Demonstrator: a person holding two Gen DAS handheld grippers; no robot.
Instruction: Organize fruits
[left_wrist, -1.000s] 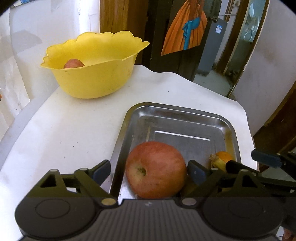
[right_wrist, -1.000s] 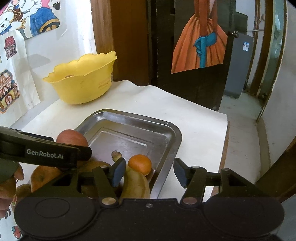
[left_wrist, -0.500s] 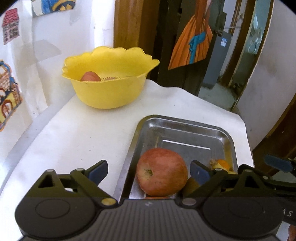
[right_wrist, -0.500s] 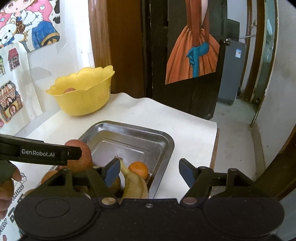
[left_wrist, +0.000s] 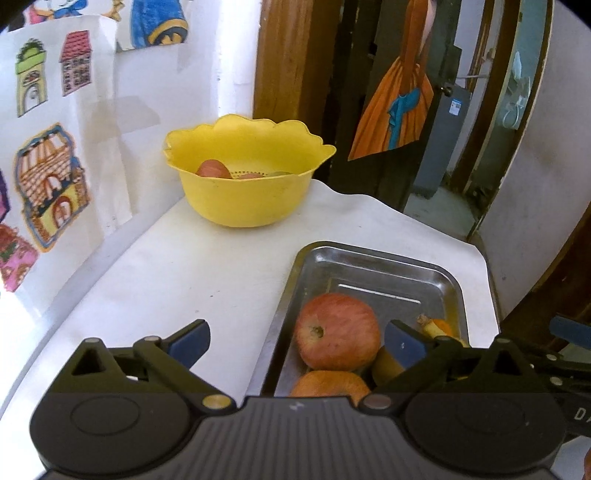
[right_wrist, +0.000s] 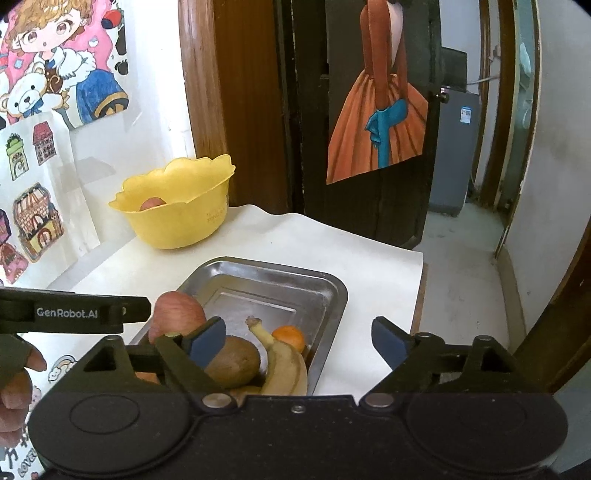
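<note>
A steel tray (left_wrist: 373, 264) on the white table holds a red apple (left_wrist: 338, 332), a second apple (left_wrist: 328, 384), a kiwi (right_wrist: 232, 362), a banana (right_wrist: 284, 365) and a small orange (right_wrist: 290, 336). A yellow scalloped bowl (left_wrist: 243, 195) at the back left holds an apple (left_wrist: 213, 169) and other fruit. My left gripper (left_wrist: 295, 341) is open and empty, raised over the tray's near left edge. My right gripper (right_wrist: 299, 341) is open and empty above the tray's near end (right_wrist: 332, 291).
The wall on the left carries cartoon posters (left_wrist: 48, 184). A dark door with a dress picture (right_wrist: 376, 118) stands behind the table. The table's right edge (right_wrist: 419, 280) drops to the floor. A hand (right_wrist: 14, 391) holds the left gripper at lower left in the right wrist view.
Both grippers have pulled back and risen from the tray. The red apple now looks smaller and farther off. Both stay open and empty.
</note>
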